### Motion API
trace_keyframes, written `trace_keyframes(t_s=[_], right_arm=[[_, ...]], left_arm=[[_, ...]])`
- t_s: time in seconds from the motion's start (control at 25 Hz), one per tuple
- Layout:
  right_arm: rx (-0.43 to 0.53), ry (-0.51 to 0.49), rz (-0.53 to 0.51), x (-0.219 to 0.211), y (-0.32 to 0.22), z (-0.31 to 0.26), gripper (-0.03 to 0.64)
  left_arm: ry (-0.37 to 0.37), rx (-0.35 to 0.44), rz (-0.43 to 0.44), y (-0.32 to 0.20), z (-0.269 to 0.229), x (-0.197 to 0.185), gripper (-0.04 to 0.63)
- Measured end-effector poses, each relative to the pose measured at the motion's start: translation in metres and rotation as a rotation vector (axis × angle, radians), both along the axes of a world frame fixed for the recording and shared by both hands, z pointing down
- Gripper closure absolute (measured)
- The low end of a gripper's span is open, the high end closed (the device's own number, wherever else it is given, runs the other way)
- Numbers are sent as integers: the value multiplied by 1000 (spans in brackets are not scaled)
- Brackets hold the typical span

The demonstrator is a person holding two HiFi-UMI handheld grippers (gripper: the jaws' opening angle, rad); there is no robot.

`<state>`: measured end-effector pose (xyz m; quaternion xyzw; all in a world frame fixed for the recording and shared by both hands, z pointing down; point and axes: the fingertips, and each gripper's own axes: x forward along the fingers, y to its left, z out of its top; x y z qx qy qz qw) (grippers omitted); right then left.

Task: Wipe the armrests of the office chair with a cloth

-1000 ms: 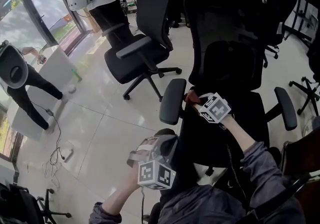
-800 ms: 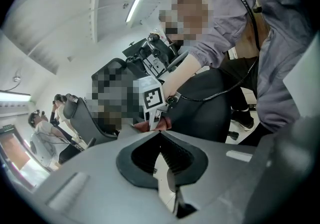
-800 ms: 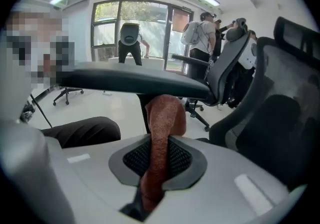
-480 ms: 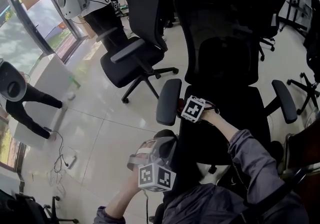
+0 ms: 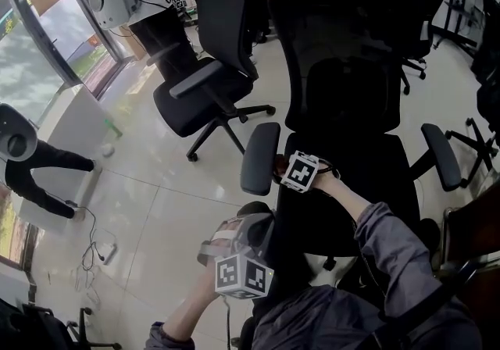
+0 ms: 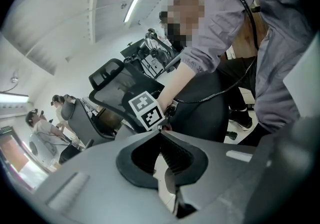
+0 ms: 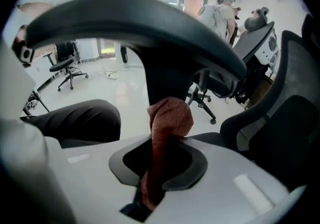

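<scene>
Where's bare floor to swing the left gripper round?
Bare tile lies left of the left armrest, bordered by the neighbouring chair and white board. Crowded on the seat side, where the right gripper holds the cloth.

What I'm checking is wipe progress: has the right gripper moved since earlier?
Yes: the right gripper moved left, closer to the armrest at the view's left.
</scene>
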<state>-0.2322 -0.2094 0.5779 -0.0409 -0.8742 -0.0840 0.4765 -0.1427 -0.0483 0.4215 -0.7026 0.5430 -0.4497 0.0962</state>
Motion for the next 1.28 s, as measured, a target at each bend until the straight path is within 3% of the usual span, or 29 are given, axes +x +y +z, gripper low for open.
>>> trace_keyframes(t_s=[0.12, 0.28, 0.48, 0.88, 1.12, 1.28], right_arm=[[-6, -150, -5, -6, -3, -38, 568], [-8, -225, -11, 0, -2, -74, 568], [-8, -208, -36, -2, 6, -69, 568], [-43, -22, -2, -14, 1, 11, 568], [-44, -35, -6, -14, 6, 5, 568], [1, -148, -10, -18, 1, -31, 568]], left_arm=[[1, 5, -1, -2, -3, -1, 578], [2, 8, -1, -2, -4, -1, 578], [4, 12, -2, -2, -5, -2, 578], [6, 5, -11, 0, -2, -8, 578], [-2, 11, -4, 1, 4, -10, 578], [1, 11, 3, 0, 3, -9, 578]])
